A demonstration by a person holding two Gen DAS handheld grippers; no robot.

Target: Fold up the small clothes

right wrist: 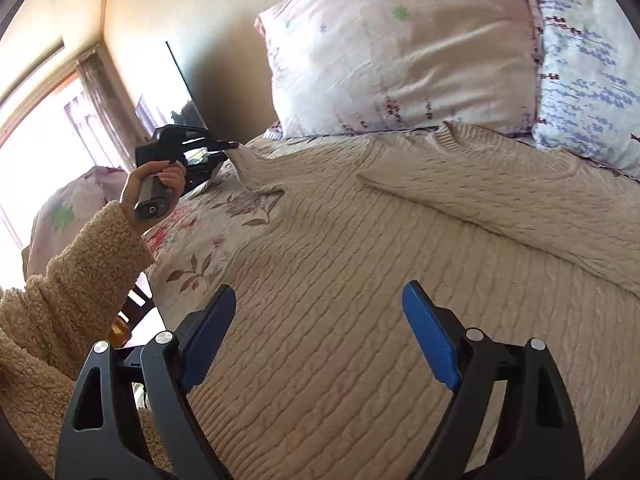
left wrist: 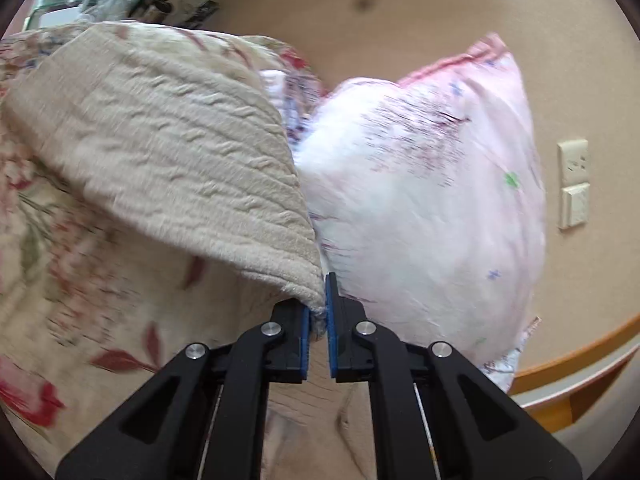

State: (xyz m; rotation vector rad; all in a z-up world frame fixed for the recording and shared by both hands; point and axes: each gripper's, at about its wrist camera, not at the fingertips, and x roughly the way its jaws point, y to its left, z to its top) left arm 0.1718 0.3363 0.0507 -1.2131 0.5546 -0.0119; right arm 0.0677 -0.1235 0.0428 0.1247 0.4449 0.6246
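Observation:
A cream cable-knit sweater (right wrist: 360,280) lies spread on a floral bedspread (right wrist: 192,240), its right sleeve (right wrist: 500,204) folded across the chest. My left gripper (left wrist: 318,312) is shut on the cuff of the left sleeve (left wrist: 180,152) and holds it lifted off the bed. It also shows in the right wrist view (right wrist: 230,146), pinching that cuff at the sweater's far left. My right gripper (right wrist: 318,320) is open and empty, hovering above the sweater's lower body.
A pink-and-white pillow (right wrist: 392,48) and a lavender-print pillow (right wrist: 584,76) lie at the head of the bed. A wall with a switch plate (left wrist: 574,182) stands behind. A window (right wrist: 40,140) is at the left, with a dark screen (right wrist: 180,88) beside it.

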